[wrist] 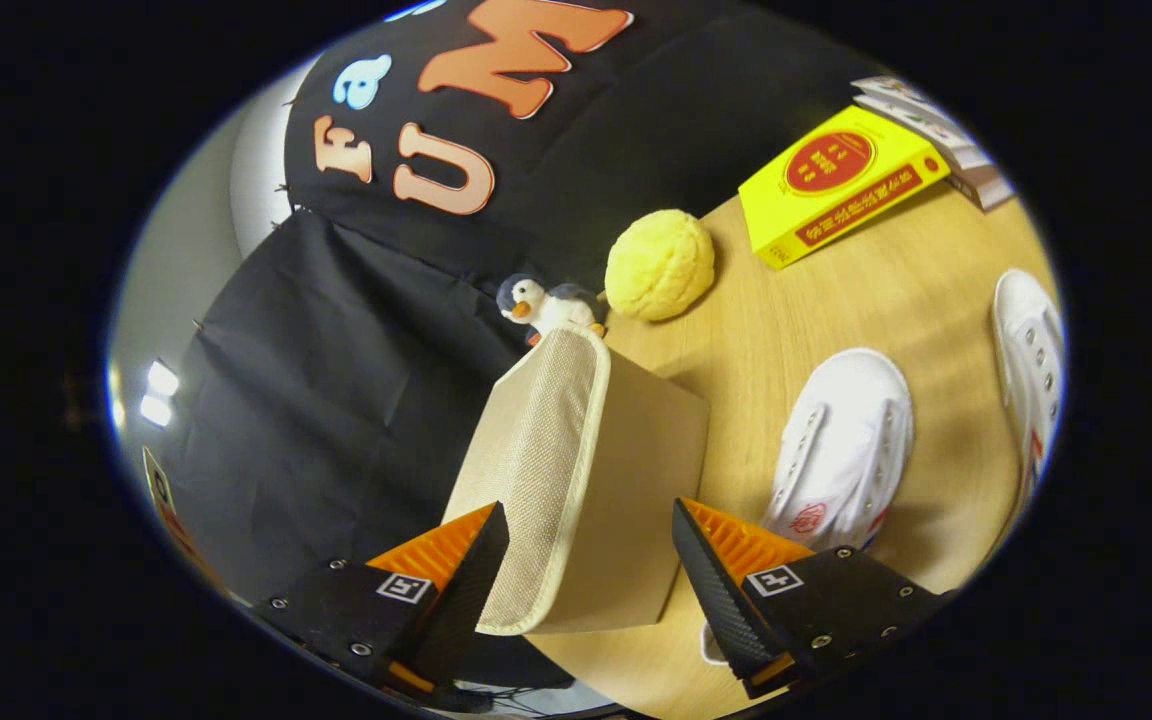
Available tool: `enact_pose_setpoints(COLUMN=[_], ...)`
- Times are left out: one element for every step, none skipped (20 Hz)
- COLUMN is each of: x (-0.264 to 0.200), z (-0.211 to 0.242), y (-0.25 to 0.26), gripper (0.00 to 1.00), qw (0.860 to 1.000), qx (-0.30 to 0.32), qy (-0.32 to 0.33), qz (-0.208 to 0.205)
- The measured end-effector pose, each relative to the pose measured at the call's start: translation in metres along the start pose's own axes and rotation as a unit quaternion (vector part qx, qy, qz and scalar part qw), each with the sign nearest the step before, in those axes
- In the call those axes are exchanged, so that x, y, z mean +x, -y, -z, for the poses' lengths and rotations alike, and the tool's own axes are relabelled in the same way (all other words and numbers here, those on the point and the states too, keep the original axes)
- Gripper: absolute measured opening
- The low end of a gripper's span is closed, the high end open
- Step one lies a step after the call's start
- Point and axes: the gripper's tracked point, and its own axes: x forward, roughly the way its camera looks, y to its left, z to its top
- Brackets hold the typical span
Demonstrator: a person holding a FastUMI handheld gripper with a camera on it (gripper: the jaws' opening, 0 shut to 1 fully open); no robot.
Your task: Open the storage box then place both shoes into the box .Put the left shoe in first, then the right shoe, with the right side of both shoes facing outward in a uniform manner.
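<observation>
Box lid between your spread fingers, shoes waiting beside it.

On the bench (pixel 896 300) the storage box (pixel 626 480) stands closed; both shoes (pixel 846 440) lie just beside it. Your fingers (pixel 591 560) are wide open astride its lid (pixel 536 470), gripping nothing, probably lined up to lift it.

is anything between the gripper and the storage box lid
Nothing visible is. The gripper is open, its fingers straddling the storage box, with the woven lid right beside one finger. The white shoes lie off to the side on the table.
</observation>
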Motion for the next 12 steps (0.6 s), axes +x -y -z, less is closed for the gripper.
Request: enact_pose_setpoints(x=[0.005,0.01,0.013,0.015,0.015,0.017,0.017,0.017,0.016,0.015,0.012,0.009], z=[0.004,0.007,0.009,0.01,0.009,0.007,0.009,0.009,0.01,0.008,0.008,0.006], y=[-0.001,-0.004,-0.008,-0.014,-0.019,-0.023,-0.029,-0.034,-0.038,-0.041,-0.043,-0.043], gripper=[0.98,0.98,0.98,0.98,0.98,0.98,0.97,0.97,0.95,0.92,0.82,0.78], qw=[1.0,0.999,0.999,0.997,0.996,0.995,0.994,0.992,0.991,0.99,0.991,0.992], qx=[0.004,0.012,0.024,0.038,0.049,0.055,0.06,0.066,0.073,0.076,0.069,0.064], qy=[-0.009,-0.018,-0.027,-0.031,-0.032,-0.034,-0.036,-0.039,-0.042,-0.041,-0.04,-0.038], qz=[-0.01,-0.023,-0.039,-0.055,-0.069,-0.079,-0.089,-0.098,-0.107,-0.109,-0.108,-0.106])
